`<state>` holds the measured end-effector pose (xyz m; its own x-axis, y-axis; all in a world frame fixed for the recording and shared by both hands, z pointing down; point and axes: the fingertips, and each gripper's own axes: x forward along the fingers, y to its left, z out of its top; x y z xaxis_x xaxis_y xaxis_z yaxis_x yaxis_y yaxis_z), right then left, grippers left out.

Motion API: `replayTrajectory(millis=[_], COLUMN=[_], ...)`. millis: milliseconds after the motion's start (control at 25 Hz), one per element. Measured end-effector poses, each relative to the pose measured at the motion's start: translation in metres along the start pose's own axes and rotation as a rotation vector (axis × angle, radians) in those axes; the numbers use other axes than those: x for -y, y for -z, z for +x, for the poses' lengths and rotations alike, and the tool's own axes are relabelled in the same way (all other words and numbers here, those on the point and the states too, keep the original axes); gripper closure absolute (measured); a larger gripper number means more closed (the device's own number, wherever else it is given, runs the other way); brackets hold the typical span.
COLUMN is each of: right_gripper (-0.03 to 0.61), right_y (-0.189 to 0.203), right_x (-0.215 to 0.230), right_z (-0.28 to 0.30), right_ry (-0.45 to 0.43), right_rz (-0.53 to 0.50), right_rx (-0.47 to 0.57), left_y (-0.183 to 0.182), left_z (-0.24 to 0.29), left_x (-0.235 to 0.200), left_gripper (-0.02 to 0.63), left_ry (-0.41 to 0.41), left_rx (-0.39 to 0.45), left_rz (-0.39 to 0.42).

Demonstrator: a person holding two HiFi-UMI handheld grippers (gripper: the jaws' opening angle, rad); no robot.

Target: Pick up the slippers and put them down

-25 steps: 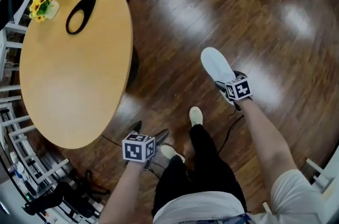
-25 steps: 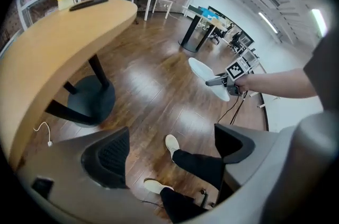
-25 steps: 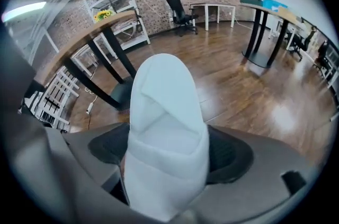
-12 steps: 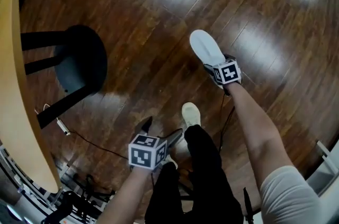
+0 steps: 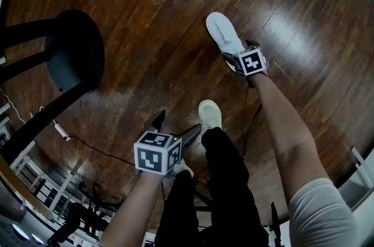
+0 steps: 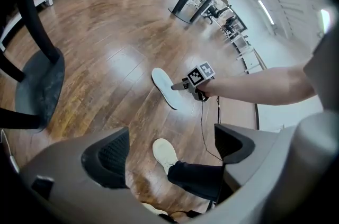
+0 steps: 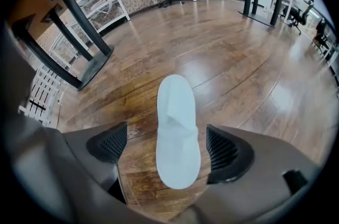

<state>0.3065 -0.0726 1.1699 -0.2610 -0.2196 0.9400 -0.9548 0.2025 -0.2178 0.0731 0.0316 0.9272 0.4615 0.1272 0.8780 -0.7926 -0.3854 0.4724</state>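
Observation:
A white slipper (image 5: 221,31) lies toe-away at the wooden floor, also seen in the left gripper view (image 6: 163,88). My right gripper (image 5: 232,56) points steeply down over its heel. In the right gripper view the slipper (image 7: 177,127) sits between the two pads with a gap on each side, and the jaws are opening. My left gripper (image 5: 175,129) hangs lower left, beside the person's legs. Its jaws (image 6: 169,151) stand open with nothing between them; only the floor and a shoe show beyond. No second slipper is in view.
A black pedestal foot (image 5: 73,50) of a table stands at the left, with a cable (image 5: 87,148) trailing over the floor below it. The person's cream shoe (image 5: 209,114) and dark trouser leg are between the grippers. A wire rack (image 5: 35,187) fills the lower left corner.
Both grippers have sunk toward the floor, the right one carrying the slipper down. The head view has swung off the round tabletop to the floor. The right jaws now stand wider round the slipper.

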Motion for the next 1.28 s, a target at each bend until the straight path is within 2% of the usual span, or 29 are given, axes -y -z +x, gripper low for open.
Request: replayTrajectory(millis=[160, 280, 360, 440, 480, 560, 720, 800, 960, 1080, 1280], right_gripper=[0.087, 0.097, 0.191, 0.191, 0.167, 0.163, 0.158, 0.161, 0.167, 0.17, 0.17], right_y=[0.011, -0.001, -0.015, -0.024, -0.03, -0.044, -0.06, -0.069, -0.072, -0.054, -0.046], right_x=[-0.028, -0.049, -0.069, -0.094, -0.107, -0.137, -0.218, -0.262, -0.345, -0.429, -0.57], right_z=[-0.064, -0.133, -0.187, -0.248, -0.278, -0.335, -0.448, -0.498, -0.562, -0.604, -0.682], right_ry=[-0.058, -0.075, -0.111, -0.141, -0.148, -0.171, -0.31, -0.364, -0.378, -0.398, -0.463], right_rz=[0.071, 0.03, 0.023, 0.014, -0.002, -0.024, 0.06, 0.069, -0.091, -0.238, -0.468], right_rx=[-0.02, -0.015, 0.01, 0.034, 0.044, 0.069, 0.139, 0.186, 0.225, 0.194, 0.166], left_y=[0.004, -0.005, -0.009, -0.004, -0.001, 0.006, 0.04, 0.062, 0.123, 0.193, 0.284], left_z=[-0.039, -0.084, -0.121, -0.162, -0.184, -0.228, -0.319, -0.365, -0.444, -0.506, -0.618], left_x=[0.024, 0.038, 0.048, 0.062, 0.068, 0.077, 0.097, 0.099, 0.086, 0.078, 0.072], left_gripper=[0.112, 0.112, 0.112, 0.112, 0.112, 0.112, 0.112, 0.112, 0.112, 0.112, 0.112], left_ry=[0.004, -0.005, -0.014, -0.024, -0.032, -0.053, -0.077, -0.093, -0.154, -0.201, -0.258], left_rx=[0.005, 0.04, 0.072, 0.095, 0.107, 0.142, 0.23, 0.29, 0.422, 0.485, 0.659], left_rz=[0.0, 0.003, -0.006, -0.012, -0.011, -0.012, -0.052, -0.071, -0.157, -0.218, -0.318])
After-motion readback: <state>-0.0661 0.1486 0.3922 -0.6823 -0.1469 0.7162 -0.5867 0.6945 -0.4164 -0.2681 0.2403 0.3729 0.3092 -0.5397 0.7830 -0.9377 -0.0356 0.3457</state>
